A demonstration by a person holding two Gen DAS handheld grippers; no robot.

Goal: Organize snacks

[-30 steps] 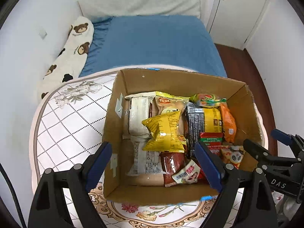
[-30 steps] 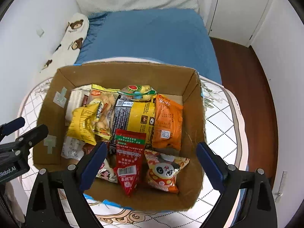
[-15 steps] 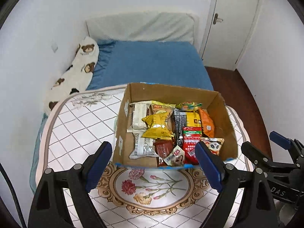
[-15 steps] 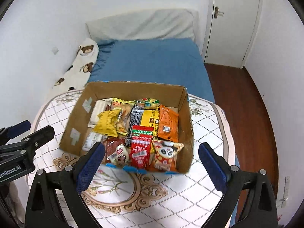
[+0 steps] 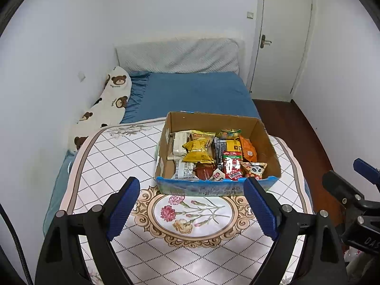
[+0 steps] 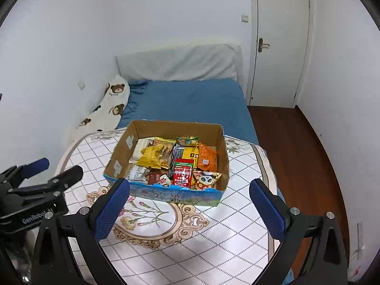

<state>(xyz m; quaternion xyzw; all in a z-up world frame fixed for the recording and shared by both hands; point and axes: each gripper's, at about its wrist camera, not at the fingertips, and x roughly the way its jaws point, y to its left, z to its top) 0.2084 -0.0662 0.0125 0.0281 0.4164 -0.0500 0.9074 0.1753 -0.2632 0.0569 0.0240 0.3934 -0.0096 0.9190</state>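
Left tool (image 5: pixel 191 198) spread, empty; brown cardboard box of snack packets (image 5: pixel 266 140) ahead between its fingers, on patterned bench (image 5: pixel 114 156). Right tool (image 6: pixel 190 198) jaws just opening, spread wide, empty; same box (image 6: pixel 123 147) ahead, apart from fingers.

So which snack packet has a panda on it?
The panda packet in the cardboard box's front right corner, beside the red packet; only it shows a panda face.

White walls (image 5: pixel 166 11), blue bed (image 5: pixel 194 95), white door (image 5: pixel 282 38), wooden floor (image 6: pixel 296 147)
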